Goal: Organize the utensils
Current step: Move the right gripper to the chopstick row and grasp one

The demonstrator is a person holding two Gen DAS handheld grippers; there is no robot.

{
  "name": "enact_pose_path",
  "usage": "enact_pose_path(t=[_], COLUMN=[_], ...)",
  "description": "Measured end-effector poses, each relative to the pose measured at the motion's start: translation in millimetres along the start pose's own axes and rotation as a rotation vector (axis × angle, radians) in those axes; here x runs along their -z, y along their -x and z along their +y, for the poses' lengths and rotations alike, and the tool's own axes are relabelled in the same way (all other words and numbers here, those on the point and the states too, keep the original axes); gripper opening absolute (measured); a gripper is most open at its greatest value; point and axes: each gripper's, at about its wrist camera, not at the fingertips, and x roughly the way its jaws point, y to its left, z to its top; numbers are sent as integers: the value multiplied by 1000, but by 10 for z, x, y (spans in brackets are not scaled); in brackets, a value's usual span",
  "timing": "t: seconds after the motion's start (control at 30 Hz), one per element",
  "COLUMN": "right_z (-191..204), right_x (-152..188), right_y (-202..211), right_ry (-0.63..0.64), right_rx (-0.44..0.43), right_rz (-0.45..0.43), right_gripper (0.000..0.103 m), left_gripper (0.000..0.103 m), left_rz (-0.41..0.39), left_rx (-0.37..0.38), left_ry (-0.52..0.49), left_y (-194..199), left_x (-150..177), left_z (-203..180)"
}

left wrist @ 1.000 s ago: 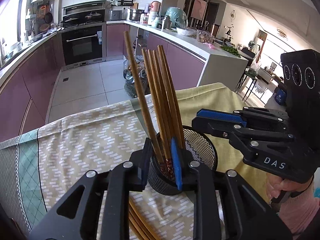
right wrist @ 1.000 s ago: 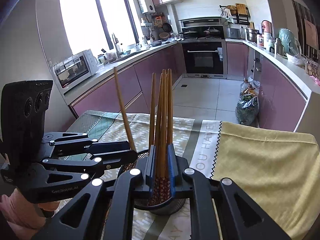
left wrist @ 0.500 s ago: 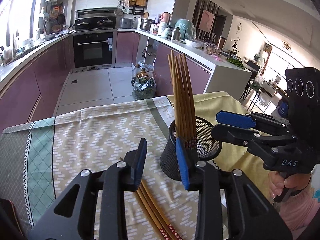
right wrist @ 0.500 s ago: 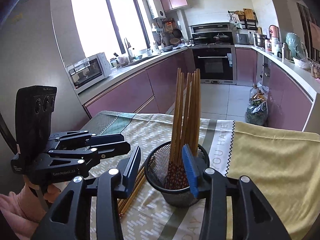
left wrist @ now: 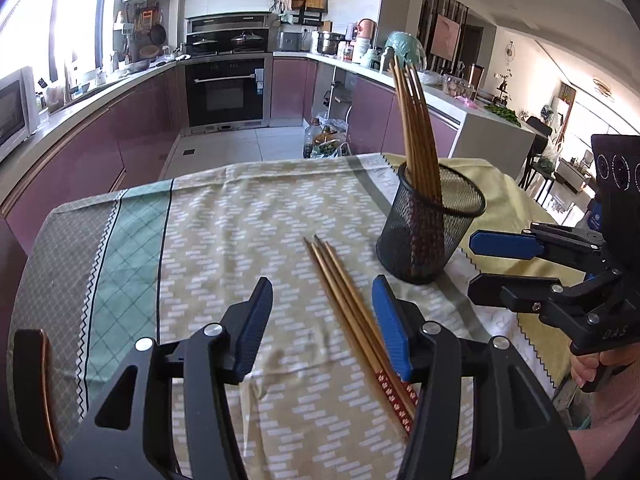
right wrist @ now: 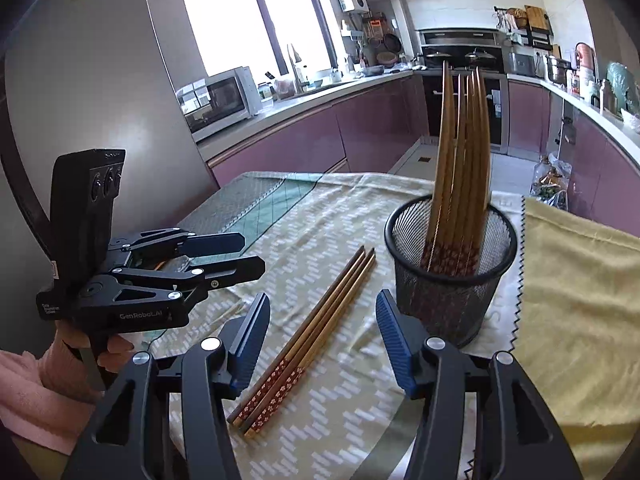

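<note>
Mesh holder (left wrist: 430, 226), black wire, one: upright on the tablecloth (left wrist: 248, 216), right of centre in the left wrist view.

Chopsticks in holder (right wrist: 460, 160), wooden, about six (tips overlap; exact count uncertain): patterned red ends down, pointed ends up, leaning together against the holder's rim.

Loose chopsticks (left wrist: 352, 316), wooden, three: flat on the cloth side by side, touching one another, just left of the holder. Red patterned ends near the cameras, points toward the far side.

Tablecloth, one: patterned beige with a green band at the left, and a plain yellow panel at the right.

Left gripper (left wrist: 322, 328), one: blue-padded jaws spread wide, holding nothing. It hovers over the cloth; the loose chopsticks run beneath the gap, close along the right-hand finger. Whether that finger touches them cannot be told. In the right wrist view it appears at the left (right wrist: 250, 254), apart from the chopsticks.

Right gripper (right wrist: 322, 330), one: jaws equally wide, nothing held. The loose chopsticks lie beneath and between its fingers; the holder stands just beyond its right-hand finger. In the left wrist view it shows at the right (left wrist: 474, 260), near the holder, not touching it.
</note>
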Motion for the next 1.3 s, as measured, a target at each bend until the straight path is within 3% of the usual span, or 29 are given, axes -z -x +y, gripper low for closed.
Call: enact_pose_path(t=[0.23,0.67,1.3], right_z=[32,-4,-33], right_x=[197,278,313], right_y=[-276,-325,-378], right_ry=[-51,-103,-115], right_rx=[-15,-2,2], right_rz=[81,105,123], right_gripper=[53,53,54], left_gripper=[51,51,49], left_rz=[86,171,184], left_rx=[5,33,-12], left_ry=[21,16,5], left_y=[-145,-369,-471], left_x=[327,495,451], left_z=[71,-75,-151])
